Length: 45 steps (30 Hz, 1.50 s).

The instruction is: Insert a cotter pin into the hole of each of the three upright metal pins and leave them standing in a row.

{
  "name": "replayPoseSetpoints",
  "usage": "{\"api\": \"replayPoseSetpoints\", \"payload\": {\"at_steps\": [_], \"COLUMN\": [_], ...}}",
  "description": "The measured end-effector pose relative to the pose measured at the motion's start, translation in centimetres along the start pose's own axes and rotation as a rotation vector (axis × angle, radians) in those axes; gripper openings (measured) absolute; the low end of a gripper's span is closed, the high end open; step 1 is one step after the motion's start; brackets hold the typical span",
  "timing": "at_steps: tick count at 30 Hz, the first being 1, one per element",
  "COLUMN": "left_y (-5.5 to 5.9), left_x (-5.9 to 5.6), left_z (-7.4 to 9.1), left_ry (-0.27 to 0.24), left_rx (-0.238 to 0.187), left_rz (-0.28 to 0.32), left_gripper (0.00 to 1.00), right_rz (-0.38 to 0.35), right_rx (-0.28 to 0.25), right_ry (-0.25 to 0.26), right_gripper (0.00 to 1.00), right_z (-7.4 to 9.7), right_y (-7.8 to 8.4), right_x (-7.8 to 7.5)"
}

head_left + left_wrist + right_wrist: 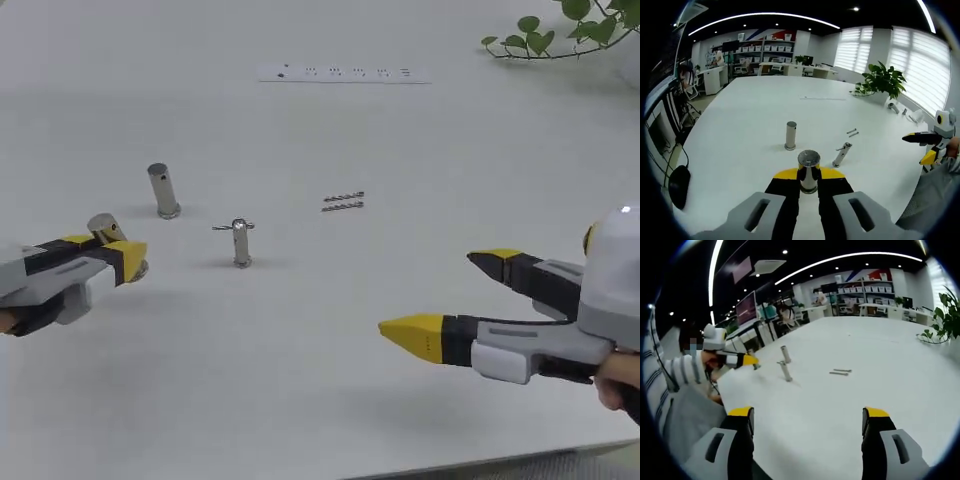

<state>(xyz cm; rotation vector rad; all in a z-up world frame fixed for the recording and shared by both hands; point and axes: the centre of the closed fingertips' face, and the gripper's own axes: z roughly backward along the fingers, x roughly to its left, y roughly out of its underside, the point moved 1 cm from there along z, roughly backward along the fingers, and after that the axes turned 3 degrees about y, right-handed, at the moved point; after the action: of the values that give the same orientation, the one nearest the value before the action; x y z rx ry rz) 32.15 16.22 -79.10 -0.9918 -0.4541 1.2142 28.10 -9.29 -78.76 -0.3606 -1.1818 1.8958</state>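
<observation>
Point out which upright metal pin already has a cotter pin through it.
The free-standing pin nearest the loose cotter pins: a cotter pin crosses its top. The rear pin and the gripped pin in the left gripper are bare.

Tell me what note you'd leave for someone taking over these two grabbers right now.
Left gripper: shut on the near metal pin, which is upright.
Right gripper: open and empty, held over the table.
The second pin stands bare behind the held one.
The third pin stands with a cotter pin through its hole.
The two spare cotter pins lie side by side further right.
Done: one pin of three fitted.
Left: fit the spares into the other two pins and leave all three standing in a row.
</observation>
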Motion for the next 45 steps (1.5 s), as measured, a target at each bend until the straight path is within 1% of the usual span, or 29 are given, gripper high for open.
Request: {"api": "replayPoseSetpoints", "payload": {"at_steps": [3, 4, 6, 8, 12, 13, 15, 18, 21, 24, 25, 26, 27, 31, 35, 37, 42, 45], "left_y": [0.3, 0.5, 0.8, 1.3, 1.9, 2.1, 2.6, 2.9, 3.1, 3.1, 3.2, 3.3, 3.4, 3.8, 4.2, 4.3, 4.4, 4.4], "left_x": [-0.4, -0.6, -0.8, -1.3, -2.1, -2.3, -2.5, -2.7, -2.9, -2.9, -2.8, -2.6, -2.6, -2.4, -2.2, -1.9, -1.6, -1.5], "left_z": [0.1, 0.1, 0.0, -0.2, -0.6, -0.7, -1.0, -1.5, -2.0, -2.5, -2.7, -2.8, -2.9, -3.0, -3.0, -3.0, -3.1, -3.2], "left_ry": [-0.018, -0.028, -0.034, -0.035, -0.03, -0.03, -0.029, -0.023, -0.021, -0.025, -0.035, -0.044, -0.051, -0.056, -0.062, -0.071, -0.077, -0.075], "left_rx": [0.015, 0.021, 0.026, 0.039, 0.057, 0.068, 0.088, 0.098, 0.102, 0.105, 0.103, 0.105, 0.11, 0.122, 0.128, 0.132, 0.129, 0.122], "left_rz": [0.017, 0.031, 0.044, 0.032, 0.03, 0.025, 0.016, 0.019, 0.007, 0.004, -0.006, -0.031, -0.038, -0.031, -0.031, -0.06, -0.04, -0.043], "left_gripper": [0.11, 0.11, 0.11, 0.11, 0.11, 0.11, 0.11, 0.11, 0.11, 0.11, 0.11, 0.11, 0.11, 0.11, 0.11, 0.11, 0.11, 0.11], "right_rz": [0.006, 0.007, 0.007, 0.005, 0.006, 0.005, 0.005, 0.013, 0.015, 0.006, 0.005, 0.004, 0.002, -0.017, -0.019, -0.021, -0.023, -0.019], "right_rx": [-0.002, -0.001, -0.003, -0.002, -0.001, 0.0, 0.004, 0.014, 0.015, 0.017, 0.015, 0.014, 0.014, 0.011, 0.019, 0.017, -0.003, -0.001], "right_ry": [0.001, 0.002, 0.006, 0.008, 0.009, 0.008, 0.004, 0.003, 0.008, -0.005, -0.006, -0.007, -0.008, -0.012, -0.011, -0.009, -0.021, -0.022], "right_gripper": [0.91, 0.91, 0.91, 0.9, 0.9, 0.9, 0.9, 0.9, 0.9, 0.9, 0.9, 0.9, 0.9, 0.9, 0.9, 0.9, 0.89, 0.89], "right_z": [0.2, 0.2, 0.3, 0.3, 0.3, 0.2, 0.1, 0.1, 0.1, 0.1, 0.1, 0.2, 0.2, 0.2, 0.1, 0.1, 0.0, 0.0], "right_y": [0.0, 0.0, 0.0, 0.1, 0.1, 0.2, 0.3, 0.5, 0.5, 0.6, 0.6, 0.6, 0.6, 0.7, 0.9, 0.9, 0.5, 0.5], "right_x": [0.0, 0.0, -0.1, -0.1, 0.0, 0.1, 0.2, 0.4, 0.3, 0.6, 0.6, 0.7, 0.7, 0.8, 0.8, 0.8, 1.1, 1.1]}}
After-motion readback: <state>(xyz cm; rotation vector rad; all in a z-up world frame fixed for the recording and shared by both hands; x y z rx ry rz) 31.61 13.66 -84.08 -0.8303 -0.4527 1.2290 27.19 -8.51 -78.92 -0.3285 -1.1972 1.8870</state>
